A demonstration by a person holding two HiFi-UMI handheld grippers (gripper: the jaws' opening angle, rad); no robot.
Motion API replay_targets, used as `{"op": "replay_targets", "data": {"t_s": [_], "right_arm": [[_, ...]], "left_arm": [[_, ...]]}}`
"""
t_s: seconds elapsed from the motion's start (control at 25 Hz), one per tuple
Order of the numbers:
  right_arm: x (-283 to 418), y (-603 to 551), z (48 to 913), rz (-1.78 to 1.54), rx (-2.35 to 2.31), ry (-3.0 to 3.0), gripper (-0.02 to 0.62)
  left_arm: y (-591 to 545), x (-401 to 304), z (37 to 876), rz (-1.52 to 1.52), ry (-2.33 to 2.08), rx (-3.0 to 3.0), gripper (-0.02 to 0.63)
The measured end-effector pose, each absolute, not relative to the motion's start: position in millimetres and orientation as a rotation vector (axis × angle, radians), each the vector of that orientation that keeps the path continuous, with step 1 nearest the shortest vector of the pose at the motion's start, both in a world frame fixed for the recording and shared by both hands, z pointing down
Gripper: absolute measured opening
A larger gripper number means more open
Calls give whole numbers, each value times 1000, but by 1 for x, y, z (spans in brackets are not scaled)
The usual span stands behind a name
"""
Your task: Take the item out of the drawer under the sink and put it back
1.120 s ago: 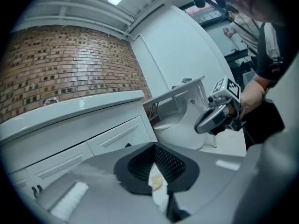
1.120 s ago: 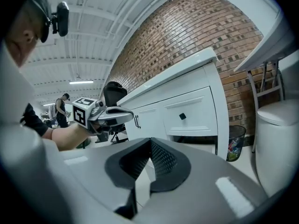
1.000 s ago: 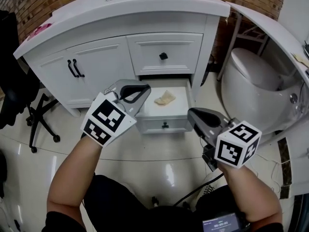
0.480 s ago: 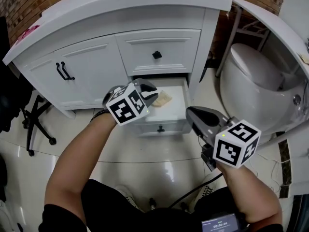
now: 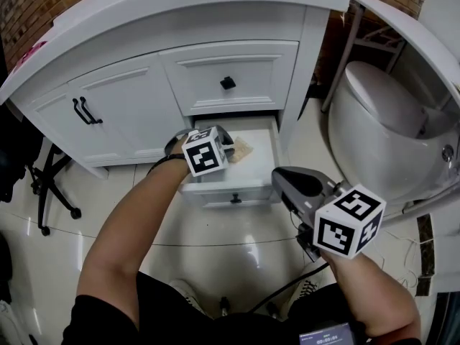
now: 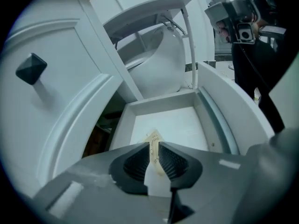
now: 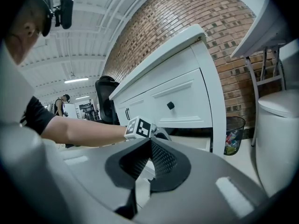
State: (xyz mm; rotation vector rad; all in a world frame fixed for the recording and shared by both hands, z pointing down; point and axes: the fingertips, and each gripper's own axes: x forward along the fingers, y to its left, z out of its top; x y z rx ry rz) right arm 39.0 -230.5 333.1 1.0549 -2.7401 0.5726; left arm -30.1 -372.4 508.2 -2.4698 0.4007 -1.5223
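The left claw (image 6: 154,147) is inside the open drawer (image 6: 168,122). It pinches the thin tan packet (image 6: 153,136) by one edge, so the packet might slip out when lifted. The right claw (image 7: 149,143) is closed, empty and well apart.

2 tools (image 5: 227,138) (image 5: 282,178), 2 drawers (image 5: 230,74) (image 5: 270,153), 2 cab. doors (image 5: 50,121) (image 5: 126,99), 1 tan pkt (image 5: 243,148), 1 toilet (image 5: 366,121), 1 chair (image 5: 43,185), 1 bin (image 7: 231,134)

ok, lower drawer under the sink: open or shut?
Open. The lower drawer is pulled out with its white floor showing, and the left gripper reaches inside, jaws closed on the tan packet.
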Motion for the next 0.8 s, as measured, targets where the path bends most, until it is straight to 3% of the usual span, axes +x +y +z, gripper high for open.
{"op": "replay_targets", "data": {"t_s": [0.48,0.8], "right_arm": [[50,-237,343,617,1069,-2717,3],[52,-237,341,616,1066,-2719,3]], "left_arm": [[-385,-23,546,-1639,334,-2460,68],[-387,-24,549,-1654,353,-2467,23]]}}
